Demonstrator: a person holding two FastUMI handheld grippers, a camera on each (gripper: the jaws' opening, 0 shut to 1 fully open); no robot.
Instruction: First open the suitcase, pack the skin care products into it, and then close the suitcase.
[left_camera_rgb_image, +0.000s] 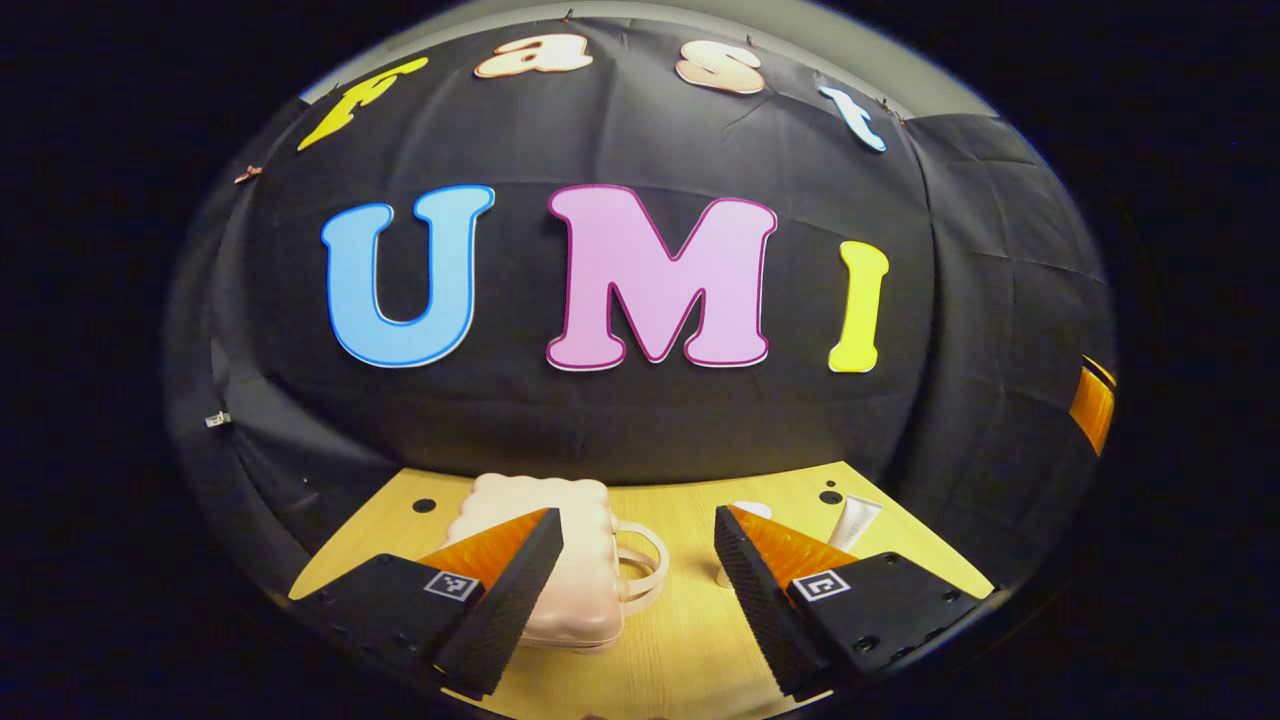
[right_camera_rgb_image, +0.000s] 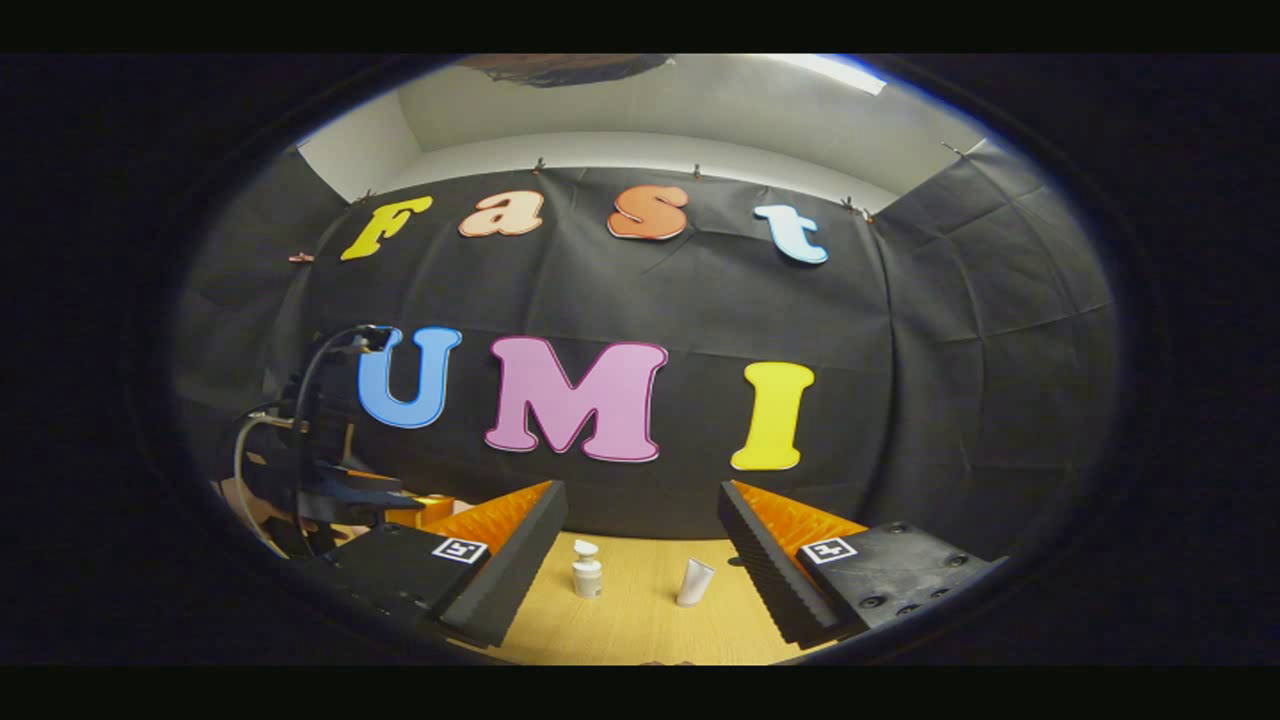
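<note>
A small pale pink suitcase (left_camera_rgb_image: 575, 560) lies shut on the wooden table (left_camera_rgb_image: 680, 640), its looped handle (left_camera_rgb_image: 645, 570) pointing right. My left gripper (left_camera_rgb_image: 638, 520) hovers open just in front of it, and its left finger hides part of the case. A white tube (left_camera_rgb_image: 855, 522) lies at the far right of the table. In the right gripper view, a white pump bottle (right_camera_rgb_image: 587, 572) and the white tube (right_camera_rgb_image: 695, 582) stand apart on the table (right_camera_rgb_image: 630, 625). My right gripper (right_camera_rgb_image: 641, 495) is open above and before them, holding nothing.
The black cloth wall closes off the table's far side. Two small dark holes (left_camera_rgb_image: 424, 505) (left_camera_rgb_image: 830, 496) sit near the table's back edge. The left gripper's housing and cables (right_camera_rgb_image: 320, 470) show at the left of the right gripper view.
</note>
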